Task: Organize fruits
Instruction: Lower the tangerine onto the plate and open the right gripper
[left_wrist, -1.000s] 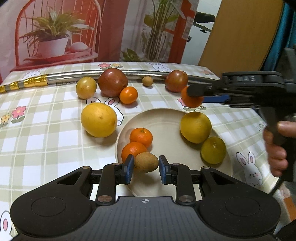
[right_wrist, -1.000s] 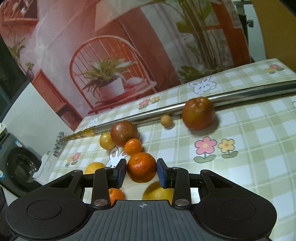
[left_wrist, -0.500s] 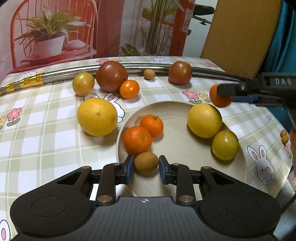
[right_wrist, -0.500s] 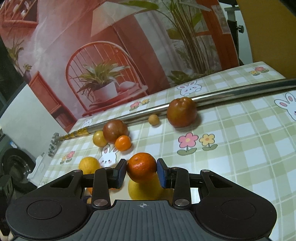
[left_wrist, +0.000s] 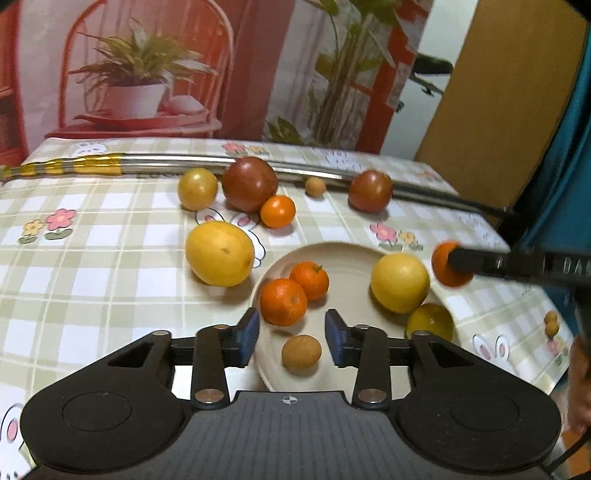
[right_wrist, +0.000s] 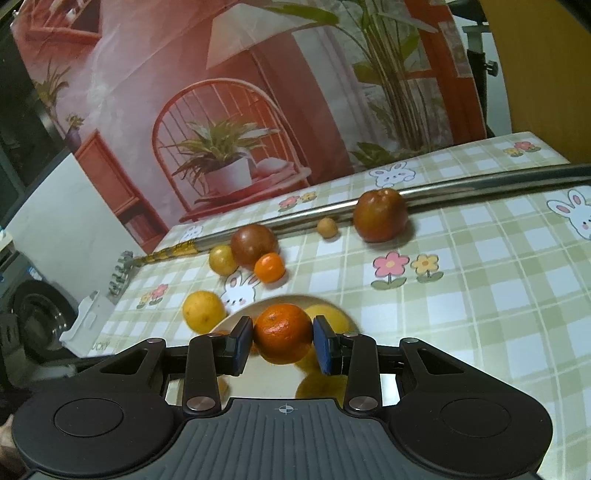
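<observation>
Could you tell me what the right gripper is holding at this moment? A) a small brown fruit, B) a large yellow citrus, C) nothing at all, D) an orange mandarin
D: in the right wrist view the right gripper has both blue pads pressed against an orange mandarin, held above the plate.

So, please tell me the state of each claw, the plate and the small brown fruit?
Left claw: open, holding nothing.
Right claw: shut on a mandarin, held above the plate.
Plate: holds two mandarins, a yellow citrus, a greenish citrus and the small brown fruit.
Small brown fruit: lying free on the plate, between the left claw's fingers.
</observation>
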